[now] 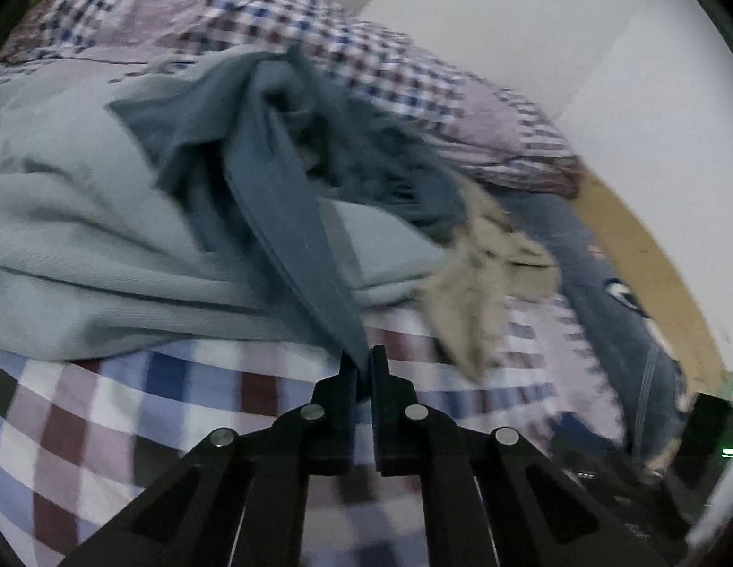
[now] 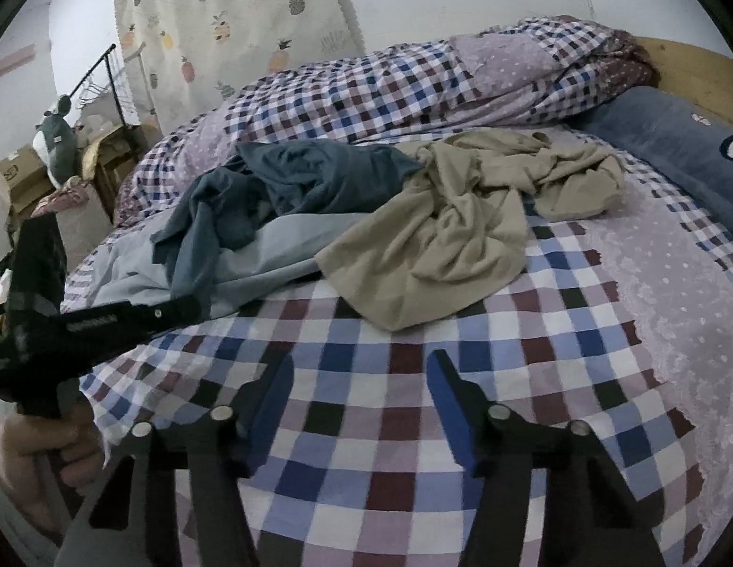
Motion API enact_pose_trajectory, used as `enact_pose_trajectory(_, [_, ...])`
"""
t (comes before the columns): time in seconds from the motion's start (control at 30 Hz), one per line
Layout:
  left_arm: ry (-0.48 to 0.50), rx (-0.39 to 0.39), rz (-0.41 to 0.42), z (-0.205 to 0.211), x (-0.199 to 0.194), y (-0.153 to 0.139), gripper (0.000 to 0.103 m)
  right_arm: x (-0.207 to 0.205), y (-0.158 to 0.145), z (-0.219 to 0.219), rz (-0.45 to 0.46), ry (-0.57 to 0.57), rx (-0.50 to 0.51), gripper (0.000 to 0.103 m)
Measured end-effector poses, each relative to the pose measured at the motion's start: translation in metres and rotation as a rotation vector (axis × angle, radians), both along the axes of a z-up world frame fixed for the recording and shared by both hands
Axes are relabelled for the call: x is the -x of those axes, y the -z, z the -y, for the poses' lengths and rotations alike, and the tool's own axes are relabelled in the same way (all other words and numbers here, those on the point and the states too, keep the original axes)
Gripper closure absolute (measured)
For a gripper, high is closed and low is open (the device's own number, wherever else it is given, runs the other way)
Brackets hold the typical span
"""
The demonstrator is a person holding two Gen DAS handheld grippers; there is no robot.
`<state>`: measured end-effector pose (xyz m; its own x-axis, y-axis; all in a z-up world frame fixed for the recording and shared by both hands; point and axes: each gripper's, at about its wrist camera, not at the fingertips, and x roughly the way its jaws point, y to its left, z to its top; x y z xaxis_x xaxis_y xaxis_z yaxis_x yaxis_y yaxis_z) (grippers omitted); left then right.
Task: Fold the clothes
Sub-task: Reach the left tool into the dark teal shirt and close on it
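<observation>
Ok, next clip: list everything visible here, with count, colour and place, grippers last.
dark teal garment: 1, crumpled, mid-bed, edge pinched
light grey-blue garment: 1, under the teal one
beige garment: 1, crumpled, beside them
checked bedsheet: 1, purple, blue, maroon, white
checked quilt: 1, bunched along wall
blue pillow: 1, by wooden headboard
pineapple-print curtain: 1, cream, on wall
plush toy: 1, grey-green, on cardboard boxes
left gripper: shut on teal garment
right gripper: open, over sheet
hand: holds left gripper
</observation>
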<state>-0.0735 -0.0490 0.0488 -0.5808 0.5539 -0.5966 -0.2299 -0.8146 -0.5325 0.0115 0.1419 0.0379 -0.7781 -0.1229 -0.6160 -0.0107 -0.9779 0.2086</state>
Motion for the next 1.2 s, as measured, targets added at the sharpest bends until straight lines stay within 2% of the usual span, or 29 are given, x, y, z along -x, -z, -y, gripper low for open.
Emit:
enact_pose_trajectory(0.17, [0.027, -0.151, -0.008, 0.013, -0.016, -0.027, 0.100, -0.010, -0.011, 0.029, -0.072, -0.114, -0.062, 0.045])
enact_pose_trajectory(0.27, [0.040, -0.206, -0.020, 0.022, -0.025, -0.039, 0.100, -0.016, -0.016, 0.045, -0.114, -0.170, -0.071, 0.045])
enact_pose_trajectory(0.5, [0.107, -0.151, -0.076, 0.020, -0.041, -0.058, 0.100, -0.016, -0.017, 0.074, -0.148, -0.248, -0.036, 0.045])
enact_pose_trajectory(0.67, [0.140, -0.173, -0.170, 0.027, -0.060, -0.071, 0.100, -0.008, -0.012, 0.076, -0.129, -0.232, 0.035, 0.045])
enact_pose_trajectory(0.87, [0.093, -0.130, -0.222, 0.049, -0.075, -0.078, 0.100, -0.002, -0.011, 0.053, -0.117, -0.167, 0.179, 0.045])
enact_pose_trajectory(1.0, [0.069, -0.094, -0.275, 0.050, -0.090, -0.094, 0.100, 0.002, -0.010, 0.043, -0.107, -0.138, 0.230, 0.043])
enact_pose_trajectory(1.1, [0.076, -0.149, -0.364, 0.057, -0.116, -0.120, 0.100, 0.000, -0.012, 0.041, -0.107, -0.129, 0.241, 0.043])
enact_pose_trajectory(1.2, [0.144, -0.152, -0.475, 0.056, -0.146, -0.147, 0.103, -0.004, -0.016, 0.037, -0.119, -0.120, 0.252, 0.043])
